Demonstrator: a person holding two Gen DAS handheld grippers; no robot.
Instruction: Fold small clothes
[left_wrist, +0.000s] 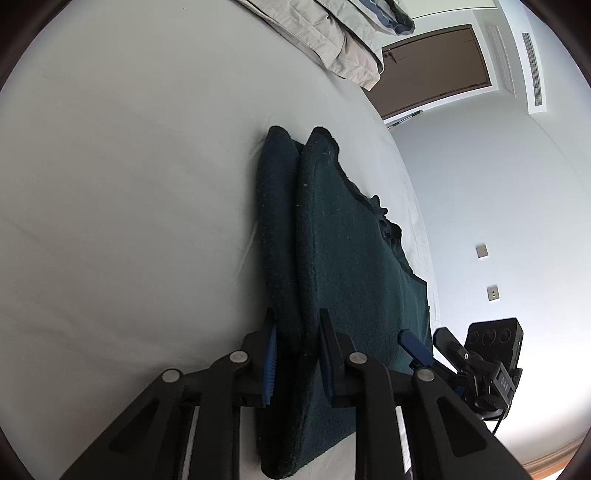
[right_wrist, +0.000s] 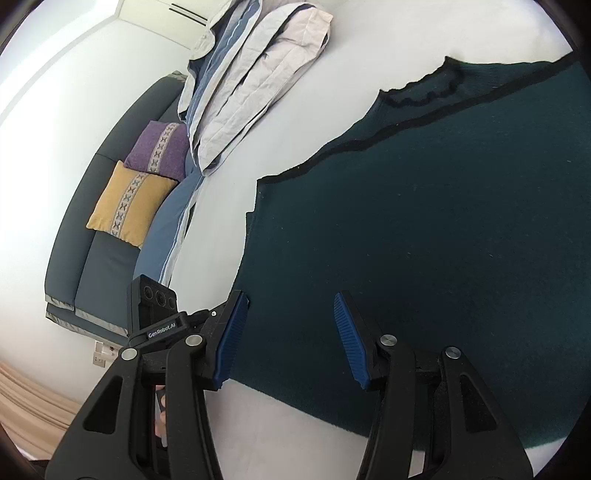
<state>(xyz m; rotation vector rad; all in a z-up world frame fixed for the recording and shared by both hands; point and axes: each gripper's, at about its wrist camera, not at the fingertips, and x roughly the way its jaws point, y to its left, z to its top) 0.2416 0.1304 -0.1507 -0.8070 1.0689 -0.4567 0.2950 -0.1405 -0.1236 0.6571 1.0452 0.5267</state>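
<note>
A dark green knitted garment (left_wrist: 354, 266) lies on the white bed sheet (left_wrist: 129, 203), with one edge pulled up into a standing fold. My left gripper (left_wrist: 297, 332) is shut on that fold, its blue pads (left_wrist: 271, 360) pressing on both sides of the fabric. In the right wrist view the garment (right_wrist: 424, 221) spreads flat, its black-trimmed neckline toward the far side. My right gripper (right_wrist: 290, 332) hovers open over the garment's near edge, nothing pinched between its pads (right_wrist: 231, 339). It also shows beside the left one as the right gripper (left_wrist: 430, 345).
Folded pale and blue bedding (right_wrist: 255, 74) lies at the far side of the bed. A dark sofa (right_wrist: 92, 258) with a purple cushion (right_wrist: 155, 147) and a yellow cushion (right_wrist: 129, 203) stands beyond the bed edge. A brown door (left_wrist: 436, 70) is in the wall.
</note>
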